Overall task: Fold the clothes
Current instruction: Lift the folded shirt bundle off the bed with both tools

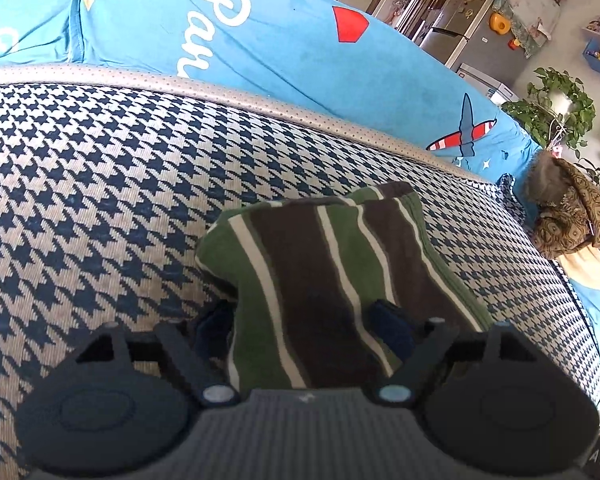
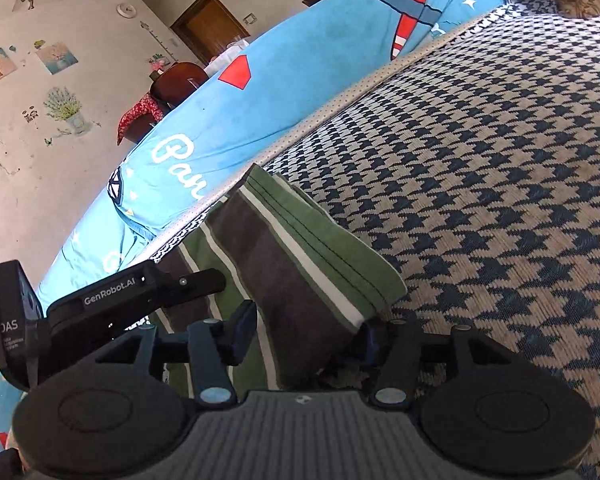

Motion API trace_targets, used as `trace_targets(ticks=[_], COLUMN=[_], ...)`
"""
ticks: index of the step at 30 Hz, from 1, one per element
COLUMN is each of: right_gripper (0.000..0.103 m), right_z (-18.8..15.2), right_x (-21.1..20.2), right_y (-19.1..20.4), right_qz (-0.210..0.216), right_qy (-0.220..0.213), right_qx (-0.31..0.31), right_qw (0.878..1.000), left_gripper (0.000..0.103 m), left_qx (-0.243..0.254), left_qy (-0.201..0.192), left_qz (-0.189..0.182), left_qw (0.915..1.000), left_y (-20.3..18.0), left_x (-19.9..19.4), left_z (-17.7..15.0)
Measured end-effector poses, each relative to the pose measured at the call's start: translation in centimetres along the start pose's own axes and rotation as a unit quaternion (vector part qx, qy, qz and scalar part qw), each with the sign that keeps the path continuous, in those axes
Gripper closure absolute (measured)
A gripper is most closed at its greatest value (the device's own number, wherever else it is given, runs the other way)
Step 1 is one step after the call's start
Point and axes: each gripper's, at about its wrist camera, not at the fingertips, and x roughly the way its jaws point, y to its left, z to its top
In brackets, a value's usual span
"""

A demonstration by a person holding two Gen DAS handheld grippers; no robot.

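Note:
A folded garment with green, brown and white stripes [image 1: 320, 264] lies on a blue-and-beige houndstooth cushion [image 1: 100, 184]. My left gripper [image 1: 304, 328] is open wide, and the near end of the garment fills the gap between its blue pads. In the right wrist view the same garment [image 2: 300, 264] rises as a thick fold between the fingers of my right gripper [image 2: 306, 334]. That gripper is open, though narrower, with the right pad partly hidden by cloth. One finger of the left gripper [image 2: 204, 280] reaches over the garment's left side.
A blue blanket with white lettering and a plane print [image 1: 284, 48] covers the backrest behind the houndstooth cushion [image 2: 500, 200]. A brown patterned bundle [image 1: 572, 216] sits at the far end. A leafy plant [image 1: 552, 112], a fridge [image 1: 472, 28] and a wooden chair [image 2: 172, 84] stand beyond.

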Motion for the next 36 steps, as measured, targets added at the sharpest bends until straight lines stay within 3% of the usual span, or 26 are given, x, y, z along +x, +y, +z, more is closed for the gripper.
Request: trace_targets(ticks=[4,5,7,8,12,21,27,36], right_gripper=[0.048,0.048,0.059,0.070,0.078,0.081,0.081,0.081], right_z=[0.1,0.2,0.2,0.2,0.3,0.6,1.0,1.4], right_x=[0.8,1.0,1.2,1.2,1.0,-0.4,-1.0,-0.8], right_y=[0.5,0.7,0.9,0.9,1.5,4.6,6.7,10.9], right_qz=[-0.001,-0.001,-0.001,0.000,0.004,0.027,0.044,0.101], right_qy=[-0.002,-0.002,-0.002,-0.001,-0.002,-0.027,-0.038,-0.032], right_qx=[-0.023,-0.029,-0.035,-0.035,-0.048,-0.106,-0.126,-0.152], right_qw=[1.000,1.000,0.999,0.999,0.999,0.994,0.990,0.983], left_gripper=[0.032,0.044,0.059,0.064,0.075,0.077,0.077,0.077], left_qx=[0.007,0.011,0.015,0.020,0.061,0.113,0.103,0.092], left_qy=[0.000,0.001,0.000,-0.004,-0.024,-0.064,-0.082,-0.122], left_qz=[-0.012,-0.015,-0.020,-0.016,0.012,0.095,0.107,0.160], left_qw=[0.9999,0.9998,0.9997,0.9997,0.9978,0.9870,0.9855,0.9752], left_y=[-0.5,-0.7,-1.1,-1.5,-3.2,-5.4,-5.1,-3.3], left_x=[0.7,0.9,1.1,1.0,0.0,-3.3,-5.9,-10.7], left_z=[0.4,0.5,0.4,0.3,-0.3,-0.9,-0.2,0.5])
